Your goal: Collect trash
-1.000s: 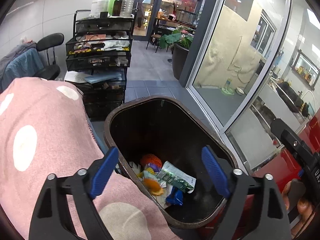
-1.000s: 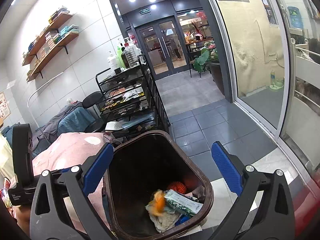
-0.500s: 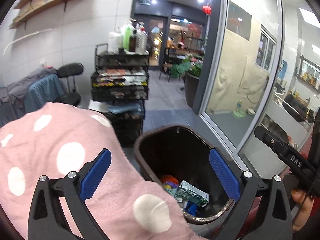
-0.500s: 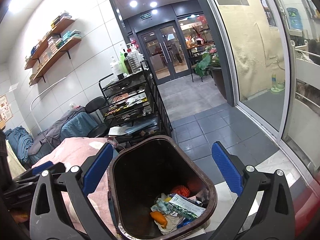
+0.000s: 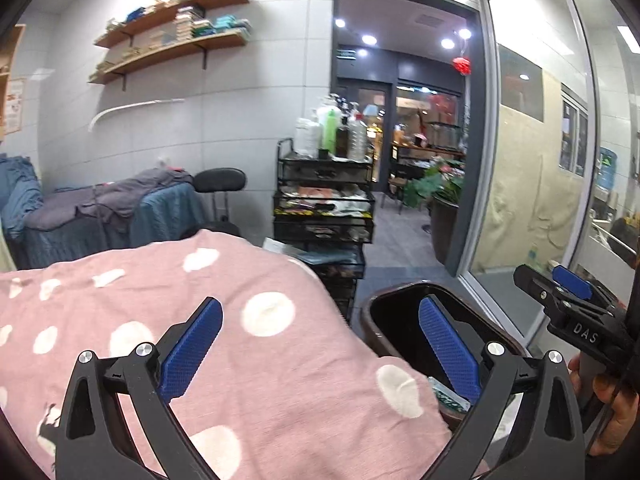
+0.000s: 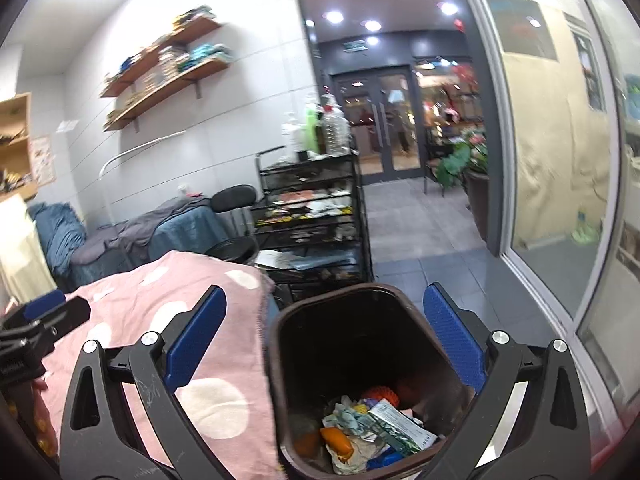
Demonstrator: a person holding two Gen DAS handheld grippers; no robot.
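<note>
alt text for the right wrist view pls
A brown trash bin holding crumpled wrappers sits between the open, empty right gripper fingers. A pink polka-dot blanket lies beside it, a black wire cart behind.

bin (image 6: 352, 344): dark brown, upright, open | trash (image 6: 368, 428): crumpled heap inside, at bottom

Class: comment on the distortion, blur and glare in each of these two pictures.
Left wrist view: fisheye bends the door frame; ceiling lights flare; the pink blanket is fairly sharp. Right wrist view: softer and motion-blurred, a white glare at top left; the bin is dark inside.
</note>
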